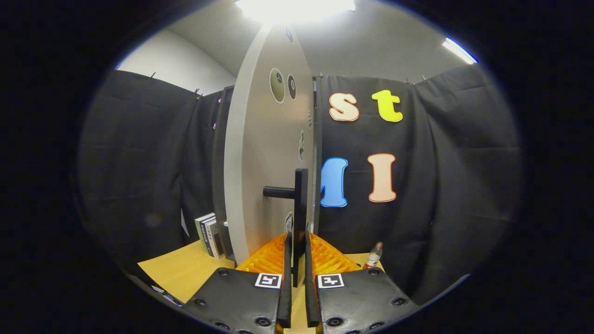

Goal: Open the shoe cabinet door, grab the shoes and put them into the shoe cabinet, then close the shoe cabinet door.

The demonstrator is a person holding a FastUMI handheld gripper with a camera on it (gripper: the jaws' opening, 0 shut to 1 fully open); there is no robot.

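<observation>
1. The gripper point(297, 260) sat nearest the camera, its jaws drawn close together and pinching the lower end of the black vertical handle bar point(300, 218) between them.
2. The handle bar stood upright, joined to the shoe cabinet door point(267, 157) by a short black horizontal post point(278, 191).
3. The shoe cabinet door was seen nearly edge-on, standing just ahead of the jaws, with round stickers on its face. The cabinet interior was hidden behind the door; its contents could not be determined.
4. The wooden counter point(181, 271) extended to the left of the gripper.
5. A stack of upright books point(209, 234) stood on the counter to the left of the door's base.
6. A small bottle point(373, 256) with a red label stood on the counter beyond the jaws to the right, near the black cloth wall point(441, 185).
</observation>
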